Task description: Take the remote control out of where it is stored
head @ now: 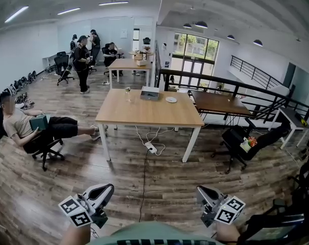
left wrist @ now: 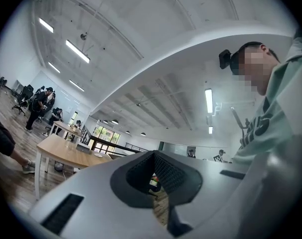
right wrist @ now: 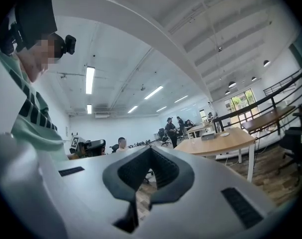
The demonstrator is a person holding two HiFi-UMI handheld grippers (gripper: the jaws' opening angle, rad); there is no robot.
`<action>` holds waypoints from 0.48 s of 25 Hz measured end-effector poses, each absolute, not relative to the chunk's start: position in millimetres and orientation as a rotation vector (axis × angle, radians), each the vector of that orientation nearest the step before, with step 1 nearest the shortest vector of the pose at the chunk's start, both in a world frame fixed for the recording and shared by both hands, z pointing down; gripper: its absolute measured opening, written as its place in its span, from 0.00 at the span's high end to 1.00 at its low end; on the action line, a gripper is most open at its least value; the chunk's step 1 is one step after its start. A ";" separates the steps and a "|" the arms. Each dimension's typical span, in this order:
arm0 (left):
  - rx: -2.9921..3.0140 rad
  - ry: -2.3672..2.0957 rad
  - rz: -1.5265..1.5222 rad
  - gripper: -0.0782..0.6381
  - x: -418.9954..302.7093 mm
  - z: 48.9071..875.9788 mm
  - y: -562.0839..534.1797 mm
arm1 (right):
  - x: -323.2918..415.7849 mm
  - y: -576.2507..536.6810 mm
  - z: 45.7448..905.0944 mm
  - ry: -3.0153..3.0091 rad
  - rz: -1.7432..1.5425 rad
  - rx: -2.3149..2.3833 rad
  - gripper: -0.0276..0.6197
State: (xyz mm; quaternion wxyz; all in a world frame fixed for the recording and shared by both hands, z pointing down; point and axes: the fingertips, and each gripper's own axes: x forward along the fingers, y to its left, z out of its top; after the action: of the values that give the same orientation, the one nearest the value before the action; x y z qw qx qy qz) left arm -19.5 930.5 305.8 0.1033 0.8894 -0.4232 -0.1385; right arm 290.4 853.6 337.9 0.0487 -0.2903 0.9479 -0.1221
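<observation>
Head view shows left gripper [head: 106, 190] and right gripper [head: 203, 192] both closed on nothing.

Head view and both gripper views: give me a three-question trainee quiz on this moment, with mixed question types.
1. True or false: the left claw holds an object.
2. What lies on the floor under the table? A. power strip B. backpack C. ladder
3. Fill in: the right claw is ____ (open or shut).

Key: 1 false; 2 A; 3 shut.
</observation>
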 end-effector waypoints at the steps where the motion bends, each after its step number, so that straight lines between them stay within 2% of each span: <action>1: 2.627 -1.240 -0.407 0.90 -13.7 305.2 929.3 | 295.9 853.4 336.9 2.885 -0.373 -0.890 0.96; 12: 2.621 -1.196 -0.403 0.90 56.1 309.2 918.9 | 366.2 856.2 343.6 2.886 -0.387 -0.915 0.96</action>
State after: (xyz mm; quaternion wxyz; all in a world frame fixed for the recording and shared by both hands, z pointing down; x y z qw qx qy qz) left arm 56.1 918.9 309.2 0.1159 0.8950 -0.4083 -0.1375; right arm 366.2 856.2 343.6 0.0447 -0.2994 0.9447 -0.1265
